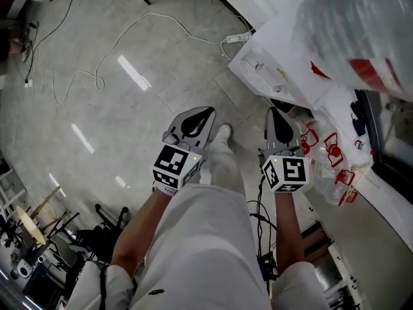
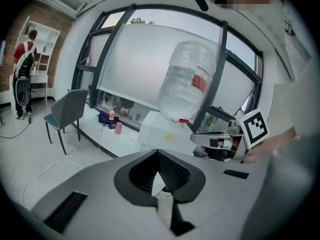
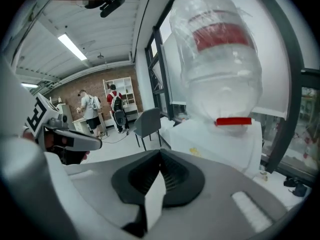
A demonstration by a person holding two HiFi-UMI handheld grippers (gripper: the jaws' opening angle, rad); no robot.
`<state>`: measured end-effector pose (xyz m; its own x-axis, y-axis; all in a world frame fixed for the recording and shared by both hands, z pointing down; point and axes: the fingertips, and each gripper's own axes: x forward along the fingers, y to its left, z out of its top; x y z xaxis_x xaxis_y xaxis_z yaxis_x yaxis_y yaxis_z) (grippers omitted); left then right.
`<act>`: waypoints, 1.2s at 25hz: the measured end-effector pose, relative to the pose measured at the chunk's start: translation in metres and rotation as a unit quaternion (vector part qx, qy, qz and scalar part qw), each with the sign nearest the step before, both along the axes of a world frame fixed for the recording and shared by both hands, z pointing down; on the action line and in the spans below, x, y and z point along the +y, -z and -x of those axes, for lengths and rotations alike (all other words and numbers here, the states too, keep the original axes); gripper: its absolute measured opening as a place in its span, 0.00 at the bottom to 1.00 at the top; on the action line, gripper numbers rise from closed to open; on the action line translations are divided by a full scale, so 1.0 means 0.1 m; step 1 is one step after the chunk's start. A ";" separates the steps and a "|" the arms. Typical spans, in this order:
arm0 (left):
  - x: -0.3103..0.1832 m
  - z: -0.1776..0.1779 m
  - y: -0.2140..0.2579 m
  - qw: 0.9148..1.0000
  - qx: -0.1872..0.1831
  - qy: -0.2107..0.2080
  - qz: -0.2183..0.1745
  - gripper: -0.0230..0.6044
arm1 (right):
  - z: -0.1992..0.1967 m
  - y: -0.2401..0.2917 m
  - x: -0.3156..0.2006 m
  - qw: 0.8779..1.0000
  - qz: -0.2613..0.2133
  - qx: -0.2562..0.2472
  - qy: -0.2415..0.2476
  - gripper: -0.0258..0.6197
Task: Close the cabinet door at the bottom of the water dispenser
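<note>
Both tongs are pinched shut with nothing in them. The left gripper (image 1: 201, 113) and right gripper (image 1: 277, 115) sit side by side above the person's legs. Just past the right one stands the white water dispenser (image 1: 277, 66) with a big bottle (image 1: 352, 24) on top. I cannot see its bottom door. Farther off, a white cable (image 1: 129, 31) lies on the floor.

I'm looking into what reads as a shared lab or workshop in a converted industrial hall: a brick wall (image 3: 92, 86), strip lights (image 3: 70, 45) on a ribbed ceiling, tall dark-framed windows (image 2: 145, 69) and a polished grey floor (image 1: 77, 128). Loose cables (image 1: 116, 42) and a power strip (image 1: 233, 39) trail across it, and stands and gear (image 1: 32, 221) crowd one corner. People (image 3: 90, 109) stand by white shelving (image 3: 124, 91), with a grey chair (image 2: 65, 111) and a water dispenser (image 3: 220, 144) near the glass.
</note>
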<state>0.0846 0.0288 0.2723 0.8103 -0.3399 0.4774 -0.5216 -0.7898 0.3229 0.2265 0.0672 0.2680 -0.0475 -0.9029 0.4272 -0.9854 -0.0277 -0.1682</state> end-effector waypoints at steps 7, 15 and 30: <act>0.13 0.16 0.63 0.999 0.026 -0.024 -0.030 0.04 | 0.18 0.77 0.12 0.998 -0.057 0.035 -0.010 0.06; 0.26 0.30 1.37 0.994 0.064 -0.047 -0.076 0.04 | 0.45 1.39 0.33 0.994 -0.100 0.047 -0.004 0.06; 0.33 0.49 1.96 0.984 0.093 -0.076 -0.128 0.04 | 0.70 1.87 0.72 0.989 -0.138 0.047 0.026 0.06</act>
